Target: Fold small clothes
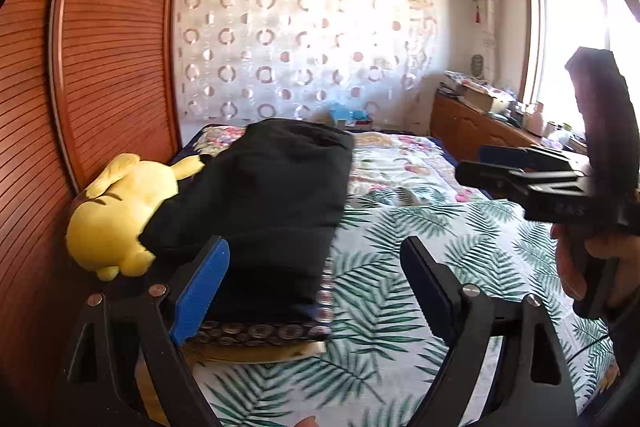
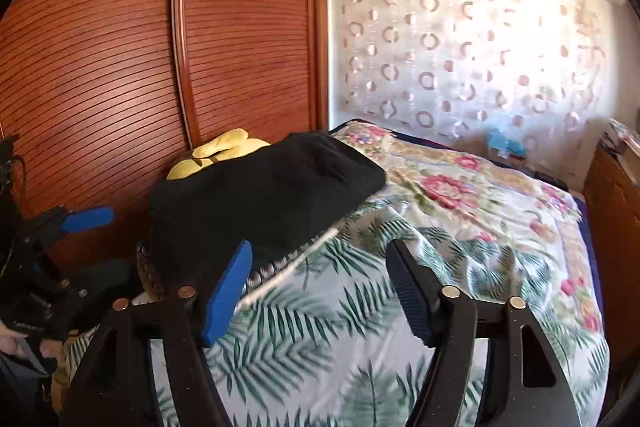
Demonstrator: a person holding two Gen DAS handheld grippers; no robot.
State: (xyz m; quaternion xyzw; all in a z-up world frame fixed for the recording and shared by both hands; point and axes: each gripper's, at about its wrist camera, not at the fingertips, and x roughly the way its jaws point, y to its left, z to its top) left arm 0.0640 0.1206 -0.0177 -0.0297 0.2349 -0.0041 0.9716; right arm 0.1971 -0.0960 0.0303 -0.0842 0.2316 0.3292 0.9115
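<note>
Bed (image 1: 460,235) with palm-leaf and floral covers fills both views and serves as landmark. At its wardrobe-side edge lies the folded black garment (image 1: 272,203), stacked on a patterned fabric piece (image 1: 264,331) whose border shows beneath the near edge. Yellow plush toy (image 1: 116,215) sits against the garment on the side away from the bed's centre, touching it, partly tucked under.

Left gripper (image 1: 316,291): jaws wide, holding nothing, blue pad just over the garment's near corner. Right gripper (image 2: 320,287): jaws wide, empty, hovering over the bed's near edge beside the garment; it also shows from the side in the left wrist view, lifted above the bed.

Judgement — garment looks already folded; the stack appears finished or close to it.

Risks:
- Stack sits near the bed's edge on a soft, uneven cover; a nudge from the left gripper's pad could slide it off or open the fold.
- Plush toy props one side — the garment may tip toward the bed's centre.
- A pinch on the top layer only would drag the fold apart.

Writing: pale marks on both gripper bodies, too blurred to read. No brands legible.
</note>
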